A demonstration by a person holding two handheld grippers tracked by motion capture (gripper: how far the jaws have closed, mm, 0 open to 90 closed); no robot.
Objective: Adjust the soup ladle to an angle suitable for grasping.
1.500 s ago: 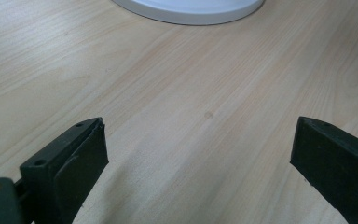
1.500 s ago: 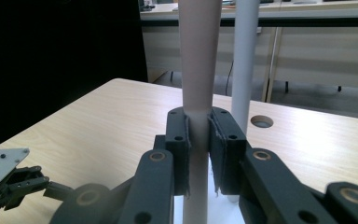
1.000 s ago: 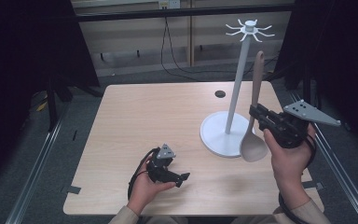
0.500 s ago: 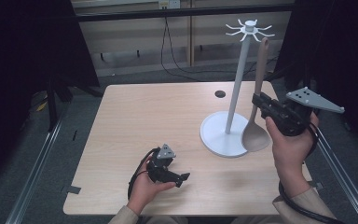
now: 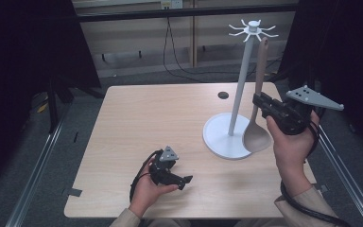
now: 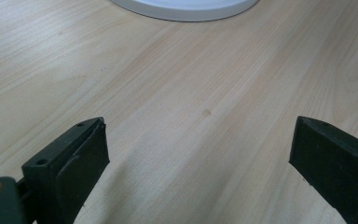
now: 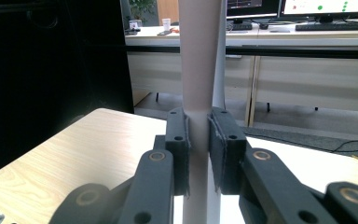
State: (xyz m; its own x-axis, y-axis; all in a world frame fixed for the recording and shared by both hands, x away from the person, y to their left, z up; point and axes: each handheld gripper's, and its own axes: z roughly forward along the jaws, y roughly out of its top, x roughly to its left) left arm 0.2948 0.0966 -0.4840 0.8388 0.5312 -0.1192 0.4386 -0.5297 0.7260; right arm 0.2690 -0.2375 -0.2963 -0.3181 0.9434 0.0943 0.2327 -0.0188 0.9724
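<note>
A white utensil stand (image 5: pixel 239 90) with a round base (image 5: pixel 220 139) and a ring of hooks (image 5: pixel 253 29) at its top rises on the right half of the wooden table (image 5: pixel 160 118). My right gripper (image 5: pixel 257 100) is shut on the handle of a brown spoon (image 5: pixel 261 61), held upright just right of the pole, with its bowl (image 5: pixel 256 137) hanging over the base's edge. In the right gripper view the pads (image 7: pixel 179 140) clamp the handle (image 7: pixel 199 56), and the pole (image 7: pixel 221 60) stands behind it. My left gripper (image 5: pixel 185 180) rests near the front edge, its jaws (image 6: pixel 200 154) open over bare wood.
A small dark round hole (image 5: pixel 223 95) sits in the table near its far edge. The stand's base (image 6: pixel 186 7) lies just ahead of the left gripper. Metal rails (image 5: pixel 38 170) run along the floor on both sides, and a black cable (image 5: pixel 175 52) hangs behind the table.
The right gripper has risen a little with the spoon, so the handle's tip stands closer to the hooks. The left gripper has stayed where it was.
</note>
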